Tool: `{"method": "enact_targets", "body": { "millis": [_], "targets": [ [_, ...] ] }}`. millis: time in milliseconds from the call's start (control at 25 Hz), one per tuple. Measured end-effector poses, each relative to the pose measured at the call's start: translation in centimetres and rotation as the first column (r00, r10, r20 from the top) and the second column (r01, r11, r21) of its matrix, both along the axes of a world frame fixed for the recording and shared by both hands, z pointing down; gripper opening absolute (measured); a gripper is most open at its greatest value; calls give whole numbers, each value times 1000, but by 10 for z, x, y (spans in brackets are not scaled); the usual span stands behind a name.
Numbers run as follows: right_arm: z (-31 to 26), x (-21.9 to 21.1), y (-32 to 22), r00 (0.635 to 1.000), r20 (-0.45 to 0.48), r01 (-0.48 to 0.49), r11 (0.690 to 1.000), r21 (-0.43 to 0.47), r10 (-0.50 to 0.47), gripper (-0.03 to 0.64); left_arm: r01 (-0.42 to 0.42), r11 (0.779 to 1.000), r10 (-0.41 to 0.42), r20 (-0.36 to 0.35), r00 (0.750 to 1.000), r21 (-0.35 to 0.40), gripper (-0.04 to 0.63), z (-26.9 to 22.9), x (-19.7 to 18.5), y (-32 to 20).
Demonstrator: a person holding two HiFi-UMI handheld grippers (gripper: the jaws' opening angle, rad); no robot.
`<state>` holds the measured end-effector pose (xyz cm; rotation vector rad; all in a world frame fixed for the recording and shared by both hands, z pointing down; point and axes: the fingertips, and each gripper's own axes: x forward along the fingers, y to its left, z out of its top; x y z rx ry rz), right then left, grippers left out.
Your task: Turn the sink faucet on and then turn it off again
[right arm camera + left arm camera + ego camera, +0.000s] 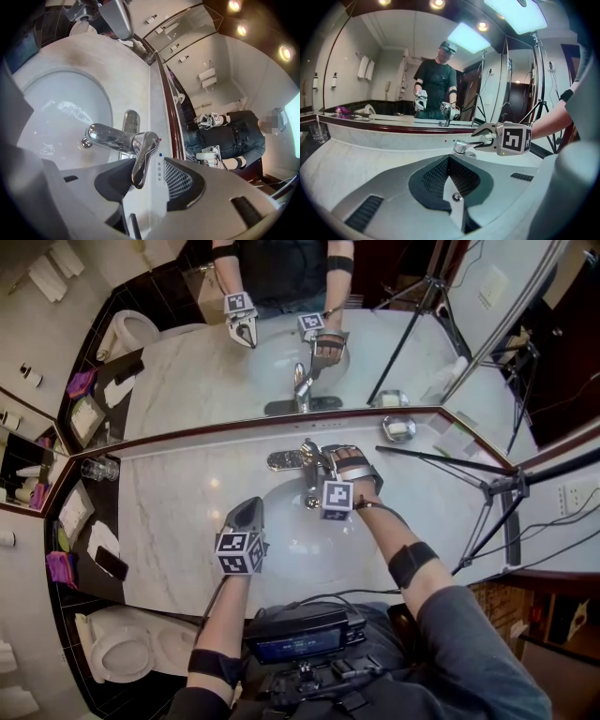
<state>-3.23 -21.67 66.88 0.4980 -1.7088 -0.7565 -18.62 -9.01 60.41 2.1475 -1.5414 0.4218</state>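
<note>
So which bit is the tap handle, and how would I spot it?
Find the white sink bowl sunk into the marble counter under the big mirror; the chrome faucet stands at its back rim. The handle is the lever on top, between the open fingers of the right gripper. Unlike the rounded spout reaching over the bowl, it is a flat blade.

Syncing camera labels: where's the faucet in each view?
Head view: faucet at centre, at the basin's back rim.
Left gripper view: just right of centre.
Right gripper view: centre-left, lower half.
Shared landmark: the mirror's dark red bottom frame, behind the faucet in every view.
</note>
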Motion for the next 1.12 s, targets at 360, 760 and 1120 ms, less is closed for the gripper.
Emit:
{"method": "enact_targets", "body": {
  "millis": [360,760,1120],
  "targets": [
    [-12,-8,-10,1000,27,-6,1000,-28,7,210,4,1000,-4,2,1000,-9,3,4,-3,5],
    [-26,-24,-23,999,42,29,998,-62,-26,214,3,1000,-3,9,1000,-12,3,5,-3,3],
    [-23,-23,-21,999,44,24,997,-77,-21,216,7,1000,-7,6,1000,-6,3,2,-3,2]
  ]
}}
